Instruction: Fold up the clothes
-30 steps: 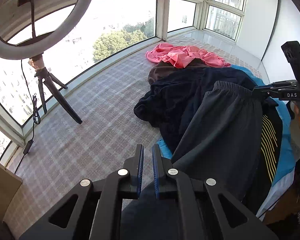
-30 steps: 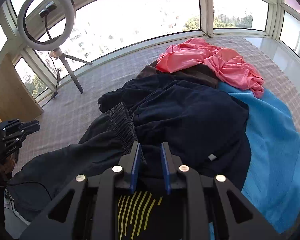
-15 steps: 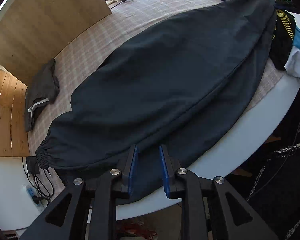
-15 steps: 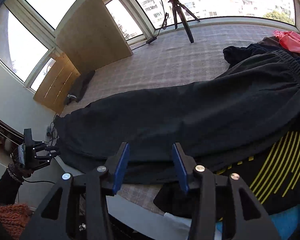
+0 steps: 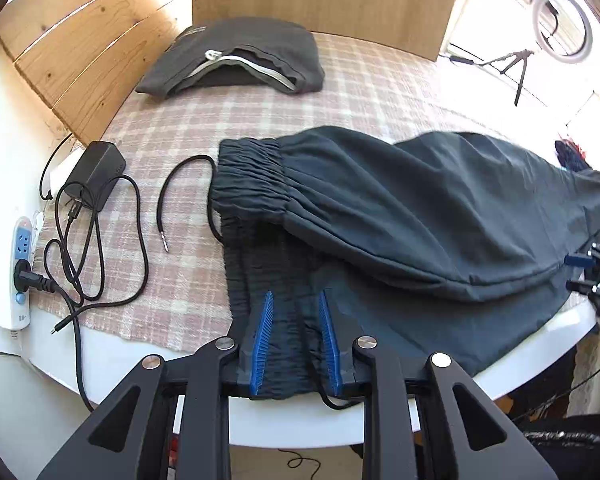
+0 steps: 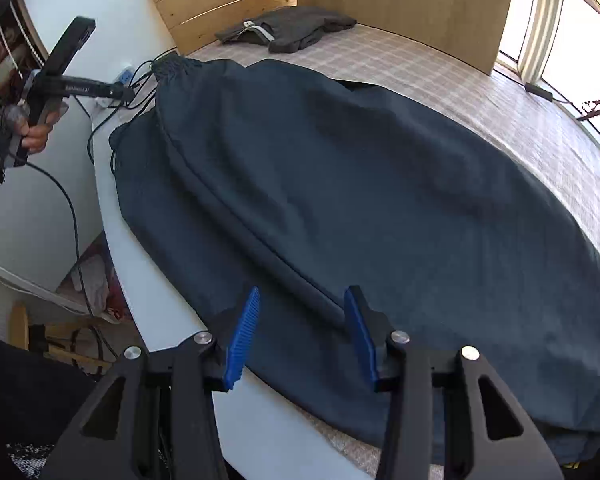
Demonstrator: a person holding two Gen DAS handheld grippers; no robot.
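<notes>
- Looks like someone's home, a sunny bedroom or enclosed balcony
- wooden headboard [image 5: 80, 52] and a checked bedspread [image 5: 364, 80] with clothes lying around
- big windows [image 6: 580, 32], a ring light on a tripod [image 5: 560, 28]
- power strip [image 5: 18, 272] with a charger [image 5: 94, 174] at the left edge

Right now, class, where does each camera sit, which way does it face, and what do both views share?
Left wrist: behind the open left claw, facing the dark cotton trousers' elastic cuffs; right claw at the edge.
Right wrist: behind the open right claw, facing along the trousers; left claw in a hand.
Shared: trousers, folded grey zipped garment.
</notes>
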